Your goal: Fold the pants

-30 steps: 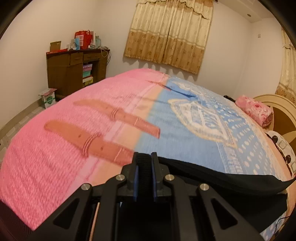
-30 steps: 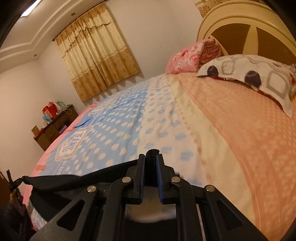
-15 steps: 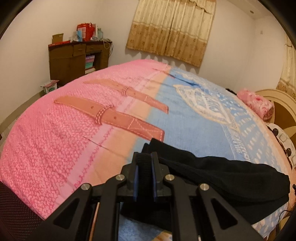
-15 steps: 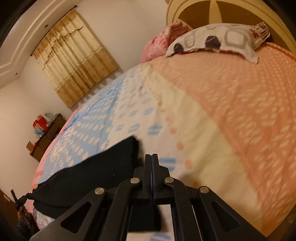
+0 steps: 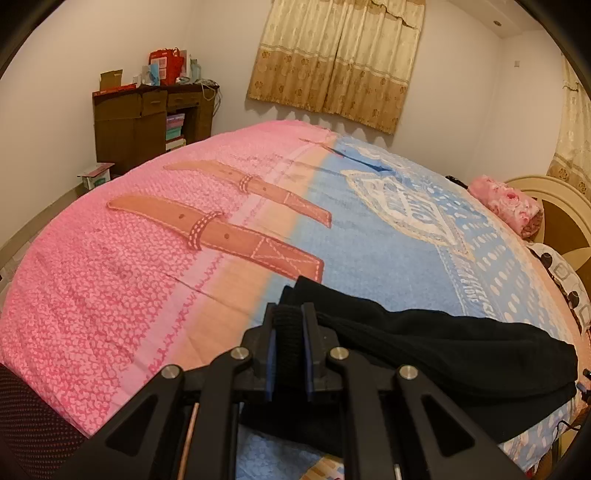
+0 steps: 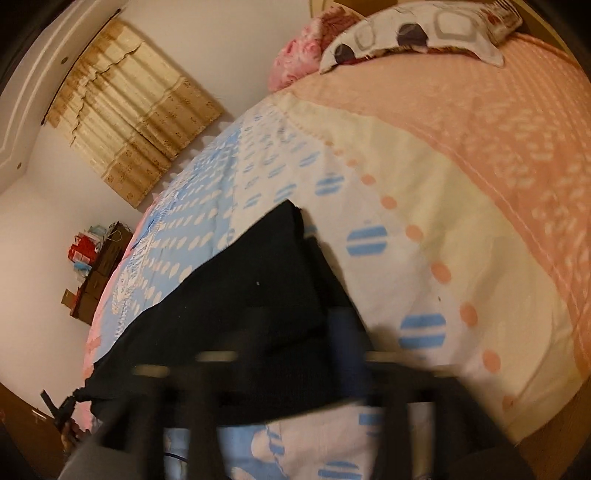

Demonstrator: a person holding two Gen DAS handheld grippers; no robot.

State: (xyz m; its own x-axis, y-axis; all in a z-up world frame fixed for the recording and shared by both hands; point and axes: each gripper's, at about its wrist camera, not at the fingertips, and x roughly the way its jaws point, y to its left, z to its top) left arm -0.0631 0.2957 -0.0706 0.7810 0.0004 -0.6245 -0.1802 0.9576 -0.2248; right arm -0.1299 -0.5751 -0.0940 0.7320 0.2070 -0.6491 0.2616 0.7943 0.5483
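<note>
Black pants (image 5: pixel 461 354) lie on the bed near its front edge. My left gripper (image 5: pixel 289 321) is shut on a thick folded edge of the pants, low over the blanket. In the right wrist view the pants (image 6: pixel 240 295) spread from the lower left to a corner near the middle. My right gripper (image 6: pixel 291 332) is badly motion-blurred; its fingers look spread, with the pants lying under and ahead of them. Whether it grips cloth is not clear.
A pink, peach and blue blanket (image 5: pixel 147 258) covers the bed. Pillows (image 6: pixel 413 33) and a headboard (image 5: pixel 565 218) are at its head. A brown desk (image 5: pixel 147 122) with clutter stands by the far wall, beside tan curtains (image 5: pixel 332 59).
The pants were held stretched above the bed, then lowered onto it. The right gripper has moved quickly and now looks spread apart. The left gripper stays shut on the cloth.
</note>
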